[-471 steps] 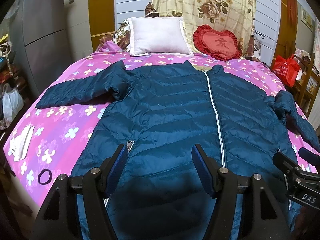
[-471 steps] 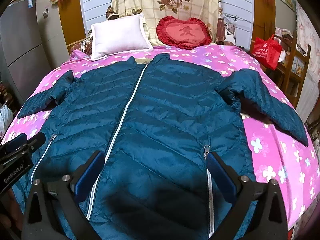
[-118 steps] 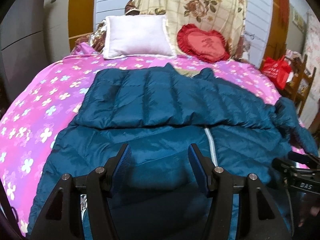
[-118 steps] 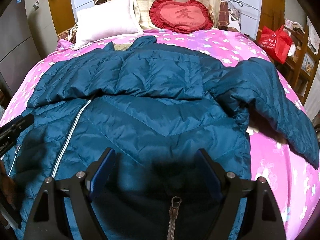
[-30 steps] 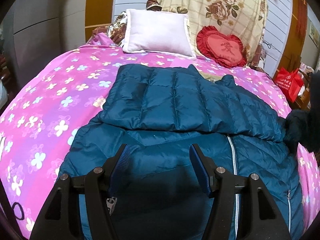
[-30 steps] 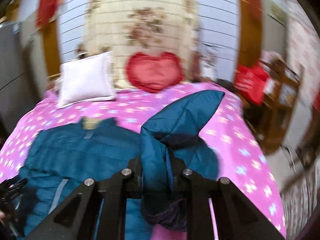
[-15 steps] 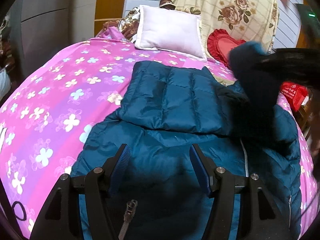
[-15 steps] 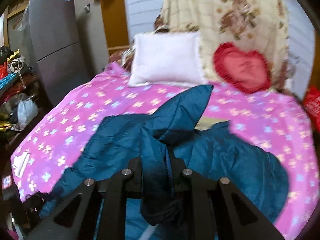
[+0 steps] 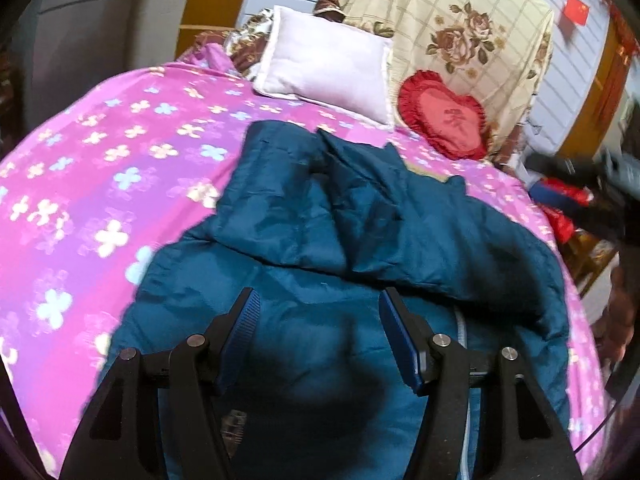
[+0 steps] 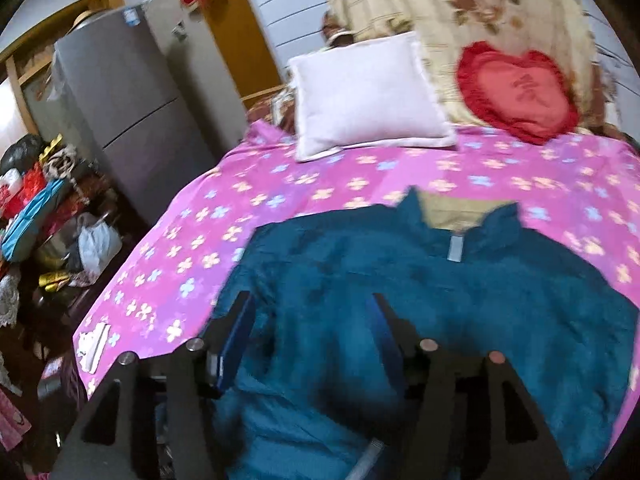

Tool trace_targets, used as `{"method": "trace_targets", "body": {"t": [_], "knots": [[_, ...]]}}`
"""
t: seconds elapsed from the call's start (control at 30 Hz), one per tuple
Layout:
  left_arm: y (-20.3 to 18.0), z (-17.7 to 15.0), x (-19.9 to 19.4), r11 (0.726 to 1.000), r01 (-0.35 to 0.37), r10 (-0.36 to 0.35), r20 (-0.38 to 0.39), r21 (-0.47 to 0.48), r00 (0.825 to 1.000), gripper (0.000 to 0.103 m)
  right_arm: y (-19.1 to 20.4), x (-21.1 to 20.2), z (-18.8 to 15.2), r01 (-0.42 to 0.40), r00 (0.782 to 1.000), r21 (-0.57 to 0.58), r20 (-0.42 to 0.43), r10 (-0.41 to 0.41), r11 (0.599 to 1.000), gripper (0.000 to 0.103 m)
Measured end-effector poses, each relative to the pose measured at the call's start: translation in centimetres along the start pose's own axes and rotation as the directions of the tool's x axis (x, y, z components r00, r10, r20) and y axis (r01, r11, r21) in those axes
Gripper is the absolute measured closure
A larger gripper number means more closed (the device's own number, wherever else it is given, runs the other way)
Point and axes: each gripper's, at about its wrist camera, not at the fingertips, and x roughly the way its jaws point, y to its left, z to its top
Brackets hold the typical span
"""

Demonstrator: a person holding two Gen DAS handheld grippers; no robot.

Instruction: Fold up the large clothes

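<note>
On your far left stands the grey fridge (image 10: 120, 120), beside the bed's pink flowered sheet (image 9: 100, 184). Your left gripper (image 9: 320, 340) hovers over the lower body of the teal down jacket (image 9: 360, 240) with its jaws spread and nothing between them. The jacket lies on the sheet with both sleeves folded across its chest — collar toward the white pillow (image 9: 328, 64). Your right gripper (image 10: 312, 340) hangs over the jacket too, jaws apart and empty. Further right, the red heart cushion (image 10: 520, 92) leans against the floral blanket (image 9: 460, 20).
</note>
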Motion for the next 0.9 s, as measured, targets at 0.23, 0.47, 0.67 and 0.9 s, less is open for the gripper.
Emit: {"method": "trace_targets", "body": {"t": [0.23, 0.47, 0.67, 0.9], "knots": [[-1.4, 1.8, 1.0, 0.999, 0.022, -0.022, 0.009, -0.037, 1.000, 0.052, -7.9, -7.5, -4.1, 0.132, 0.991, 0.043, -0.002, -0.132, 0.990, 0.033], [-1.8, 4.8, 7.6, 0.995, -0.059, 0.052, -0.089, -0.081, 0.995, 0.094, -16.9, -13.8, -7.8, 0.274, 0.961, 0.174, -0.004, -0.278, 0.946, 0.031], [-2.0, 6.9, 7.1, 0.995, -0.100, 0.099, -0.035, -0.018, 0.994, 0.103, -21.5, -12.8, -9.4, 0.336, 0.939, 0.311, -0.032, -0.344, 0.889, 0.032], [-0.4, 6.9, 6.8, 0.992, -0.122, 0.123, -0.042, 0.030, 0.991, 0.103, -23.1, -4.5, -6.2, 0.495, 0.869, 0.204, -0.098, -0.486, 0.845, 0.069]]}}
